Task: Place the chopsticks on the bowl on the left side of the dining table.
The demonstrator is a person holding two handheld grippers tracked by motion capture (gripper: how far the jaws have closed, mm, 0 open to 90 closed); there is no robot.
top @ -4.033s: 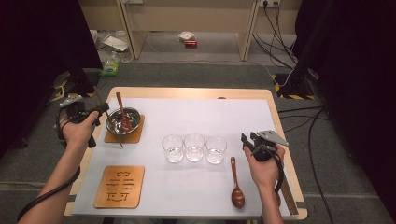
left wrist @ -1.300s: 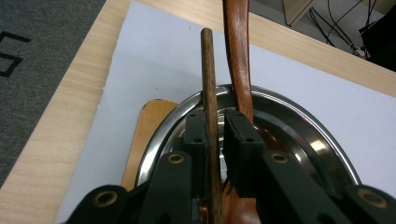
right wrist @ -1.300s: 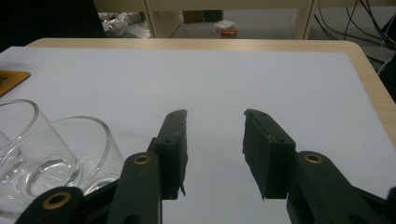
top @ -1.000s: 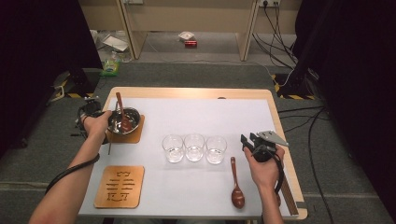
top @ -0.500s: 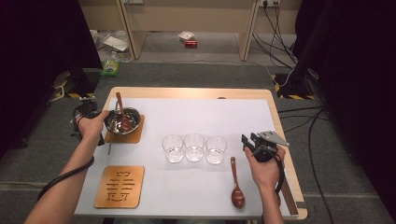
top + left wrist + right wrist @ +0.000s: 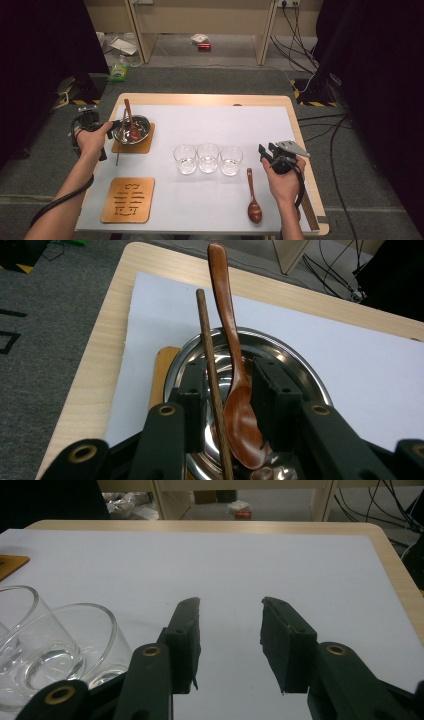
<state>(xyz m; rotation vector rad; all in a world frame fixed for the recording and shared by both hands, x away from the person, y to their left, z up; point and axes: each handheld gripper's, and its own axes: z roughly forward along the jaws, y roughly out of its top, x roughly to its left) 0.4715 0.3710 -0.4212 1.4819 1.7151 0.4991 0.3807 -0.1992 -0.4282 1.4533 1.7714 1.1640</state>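
A steel bowl (image 6: pixel 140 131) sits on a wooden coaster (image 6: pixel 145 148) at the left. In it lies a red-brown wooden spoon (image 6: pixel 129 112) (image 6: pixel 222 295). A thin dark chopstick (image 6: pixel 119 147) (image 6: pixel 205 325) rests across the bowl's (image 6: pixel 295 365) left rim. My left gripper (image 6: pixel 110 131) (image 6: pixel 230 385) is at that rim; its jaws have just been opening, and the chopstick and spoon sit between them unpressed. Near the right table edge my right gripper (image 6: pixel 265 150) (image 6: pixel 230 605) stands open over the white sheet, holding nothing.
A row of three clear glasses (image 6: pixel 208 158) (image 6: pixel 65 645) stands mid-table, just left of the right gripper. A second wooden spoon (image 6: pixel 253 200) lies by the right hand. Another coaster (image 6: pixel 128 199) sits front left. A ruler (image 6: pixel 307 210) lies along the right edge.
My left hand has drawn back to the left, away from the bowl, and its jaws have widened. The chopstick stays across the bowl's rim. The right hand has kept still.
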